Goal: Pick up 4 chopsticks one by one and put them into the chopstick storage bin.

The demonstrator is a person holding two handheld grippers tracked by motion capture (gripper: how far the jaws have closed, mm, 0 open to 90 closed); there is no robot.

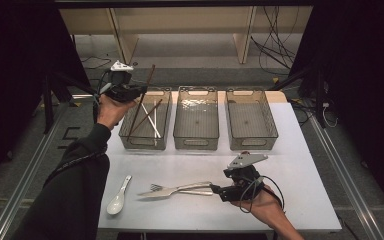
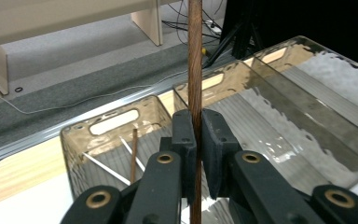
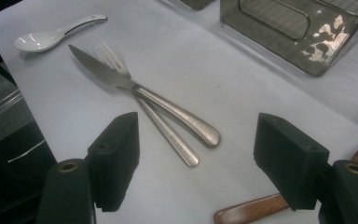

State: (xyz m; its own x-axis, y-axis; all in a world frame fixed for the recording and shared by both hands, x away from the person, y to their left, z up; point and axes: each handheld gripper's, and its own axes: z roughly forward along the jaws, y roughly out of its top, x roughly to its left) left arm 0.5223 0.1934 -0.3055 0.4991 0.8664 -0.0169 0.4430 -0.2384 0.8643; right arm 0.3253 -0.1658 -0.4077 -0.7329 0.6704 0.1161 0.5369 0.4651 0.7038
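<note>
My left gripper [image 1: 141, 90] is held up over the left clear bin [image 1: 128, 131] and is shut on a brown chopstick [image 1: 150, 76] that stands nearly upright. In the left gripper view the chopstick [image 2: 195, 70] is pinched between the jaws of my left gripper [image 2: 195, 140]. Inside that bin [image 2: 77, 135] lie another brown chopstick [image 2: 134, 156] and white ones [image 2: 105, 167]. My right gripper [image 1: 214, 190] stands open low over the table, its jaws either side of the handle ends of a steel knife [image 3: 168, 107] and fork [image 3: 168, 135]. The knife lies across the fork.
Two more clear bins, middle [image 1: 196, 142] and right [image 1: 252, 142], stand in a row beside the left one. A white spoon [image 1: 118, 196] lies at the table's front left. A brown wooden piece [image 3: 247, 211] lies by my right jaw. Cables trail on the floor behind the table.
</note>
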